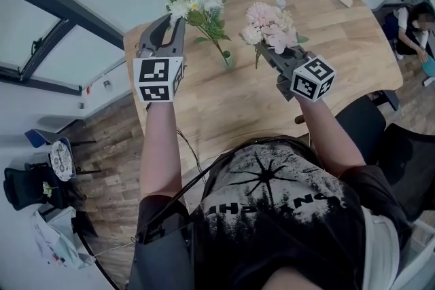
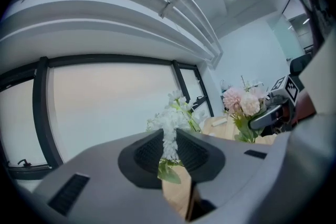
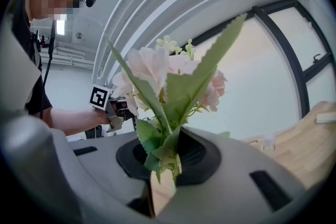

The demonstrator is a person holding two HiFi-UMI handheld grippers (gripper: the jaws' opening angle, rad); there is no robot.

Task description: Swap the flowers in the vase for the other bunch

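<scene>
The left gripper (image 1: pixel 175 22) pinches the white bunch (image 1: pixel 196 2) above and left of the vase (image 1: pixel 228 59), stem slanting down to its mouth; the right gripper (image 1: pixel 265 48), clamped on the pink bunch (image 1: pixel 270 25), hangs just right of the vase

**Two bunches held over the desk**

The white bunch (image 1: pixel 197 3), small pale blooms on leafy green stems, is clamped among its flower heads by the left tongs (image 1: pixel 174 20). Its long stem slants down to a small pale-green vase (image 1: pixel 228 59) standing on the desk (image 1: pixel 340 37). Whether the stem end sits inside cannot be told. The pink bunch (image 1: pixel 270 25), full soft blossoms, is pinched at its leafy stems by the right tongs (image 1: pixel 266 51), near the vase.
</scene>
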